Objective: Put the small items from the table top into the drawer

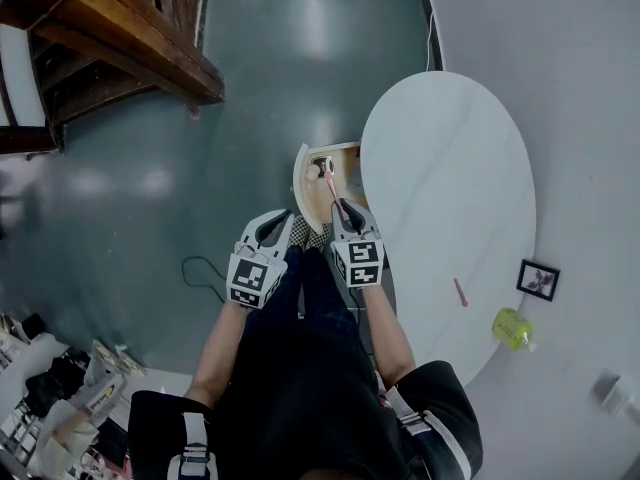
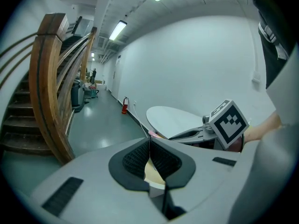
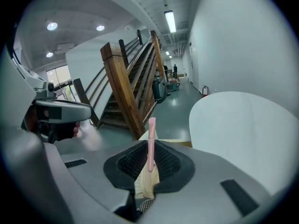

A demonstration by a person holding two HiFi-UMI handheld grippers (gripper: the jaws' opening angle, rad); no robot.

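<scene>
My right gripper (image 1: pixel 340 206) (image 3: pixel 149 158) is shut on a thin pink stick (image 1: pixel 329 176) (image 3: pixel 151 136), which points forward past the pads. It hovers over the open wooden drawer (image 1: pixel 301 183) at the left side of the white oval table (image 1: pixel 450 188). Something small and dark lies at the drawer's far end. My left gripper (image 1: pixel 277 226) (image 2: pixel 150 147) hangs just left of the right one, beside the drawer, pads together with nothing between them. A second pink stick (image 1: pixel 460 292) and a yellow-green item (image 1: pixel 513 328) lie near the table's near right edge.
A small black picture frame (image 1: pixel 538 279) stands at the table's right edge. A wooden staircase (image 1: pixel 110 28) rises at the upper left over the grey-green floor. A black cable (image 1: pixel 205 273) lies on the floor left of my legs. Clutter sits at the lower left.
</scene>
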